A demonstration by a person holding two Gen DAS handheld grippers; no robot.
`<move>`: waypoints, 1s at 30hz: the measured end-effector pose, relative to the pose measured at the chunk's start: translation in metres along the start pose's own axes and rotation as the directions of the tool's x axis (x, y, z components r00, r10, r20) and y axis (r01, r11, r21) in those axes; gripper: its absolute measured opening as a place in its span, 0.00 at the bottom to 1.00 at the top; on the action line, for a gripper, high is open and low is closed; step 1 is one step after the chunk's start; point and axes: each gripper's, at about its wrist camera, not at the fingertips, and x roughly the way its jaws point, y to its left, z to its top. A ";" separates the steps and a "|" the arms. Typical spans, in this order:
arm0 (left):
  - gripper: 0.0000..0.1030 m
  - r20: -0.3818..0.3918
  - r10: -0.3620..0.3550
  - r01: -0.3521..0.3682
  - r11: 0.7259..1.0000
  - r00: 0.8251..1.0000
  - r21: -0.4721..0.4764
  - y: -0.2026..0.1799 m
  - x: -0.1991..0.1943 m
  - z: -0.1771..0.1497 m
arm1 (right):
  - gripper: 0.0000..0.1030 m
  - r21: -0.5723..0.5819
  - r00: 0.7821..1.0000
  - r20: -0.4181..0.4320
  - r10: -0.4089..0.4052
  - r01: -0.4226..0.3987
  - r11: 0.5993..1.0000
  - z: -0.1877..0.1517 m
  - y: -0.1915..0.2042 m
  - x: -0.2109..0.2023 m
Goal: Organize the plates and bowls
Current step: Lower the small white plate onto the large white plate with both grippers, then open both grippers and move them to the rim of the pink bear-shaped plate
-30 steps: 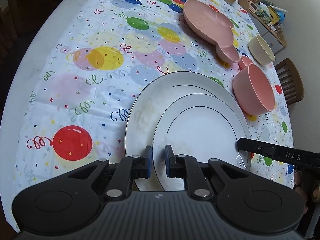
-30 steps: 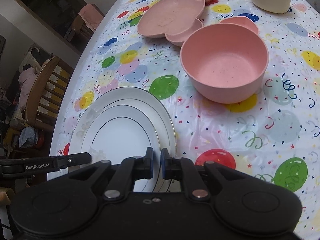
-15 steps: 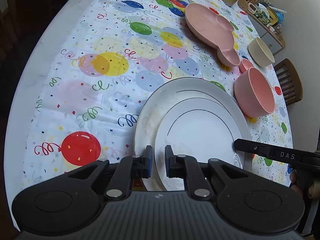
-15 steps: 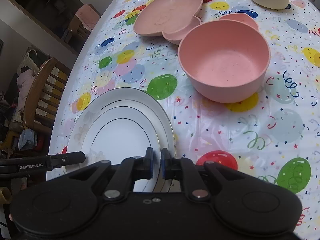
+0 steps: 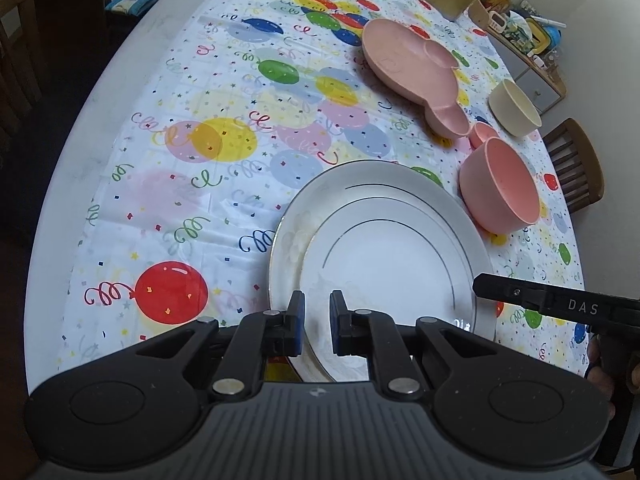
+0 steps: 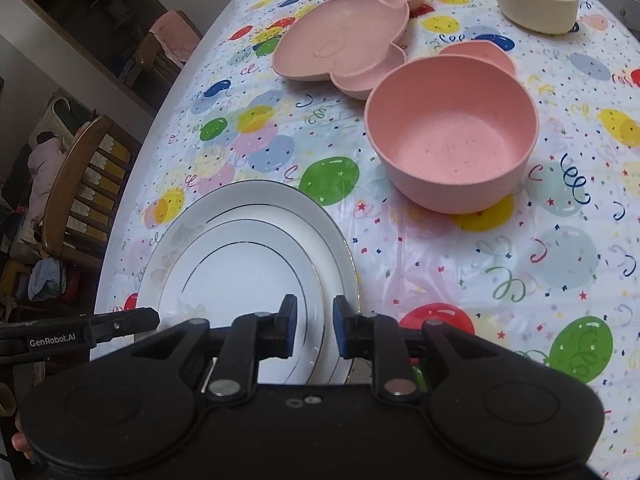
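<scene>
A small white plate (image 5: pixel 392 268) (image 6: pixel 240 280) lies on a larger white plate (image 5: pixel 320 200) (image 6: pixel 256 196) near the table's front edge. My left gripper (image 5: pixel 316 316) is shut on the small plate's near rim; one of its fingers (image 6: pixel 80 332) shows at the left in the right wrist view. My right gripper (image 6: pixel 314 328) is opening its jaws; the plates' rim lies between the pads, which no longer press on it. One of its fingers (image 5: pixel 552 304) shows in the left wrist view. Behind stand a pink bowl (image 5: pixel 500 188) (image 6: pixel 452 136) and a cream bowl (image 5: pixel 514 108) (image 6: pixel 536 0).
A pink bear-shaped divided plate (image 5: pixel 404 60) (image 6: pixel 344 40) and a small pink bowl (image 5: pixel 484 134) (image 6: pixel 480 52) lie further back on the balloon-print cloth. Wooden chairs (image 5: pixel 576 164) (image 6: pixel 80 184) stand at the table's sides. A cluttered shelf (image 5: pixel 520 24) is at the far right.
The right gripper's jaws have spread apart from the plate rim that they were pinching. The left gripper stays shut in the same place.
</scene>
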 end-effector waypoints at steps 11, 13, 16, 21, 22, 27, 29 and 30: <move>0.12 0.077 -0.036 0.030 0.996 0.996 0.082 -0.031 -0.028 0.001 | 0.29 -0.067 0.996 0.085 -0.002 0.007 0.998 -0.010 0.022 -0.039; 0.12 0.093 -0.041 0.031 0.994 0.995 0.102 -0.038 -0.033 0.001 | 0.32 -0.081 0.994 0.109 -0.004 0.013 0.997 -0.011 0.026 -0.048; 0.12 0.116 -0.045 0.030 0.991 0.992 0.128 -0.048 -0.039 0.003 | 0.37 -0.095 0.989 0.149 -0.012 0.027 0.995 -0.014 0.031 -0.061; 0.13 0.161 -0.056 0.028 0.984 0.985 0.176 -0.065 -0.051 0.007 | 0.40 -0.102 0.979 0.201 -0.027 0.049 0.994 -0.014 0.038 -0.079; 0.13 0.168 -0.059 0.027 0.983 0.984 0.184 -0.068 -0.053 0.008 | 0.41 -0.102 0.977 0.210 -0.031 0.053 0.993 -0.014 0.039 -0.083; 0.18 0.199 -0.069 0.024 0.975 0.977 0.220 -0.081 -0.062 0.011 | 0.51 -0.111 0.969 0.245 -0.040 0.069 0.991 -0.015 0.045 -0.097; 0.20 0.210 -0.074 0.023 0.971 0.975 0.236 -0.085 -0.065 0.013 | 0.56 -0.118 0.964 0.262 -0.044 0.077 0.990 -0.015 0.048 -0.102; 0.22 0.215 -0.074 0.020 0.970 0.974 0.243 -0.087 -0.067 0.014 | 0.60 -0.123 0.961 0.272 -0.049 0.085 0.989 -0.016 0.050 -0.104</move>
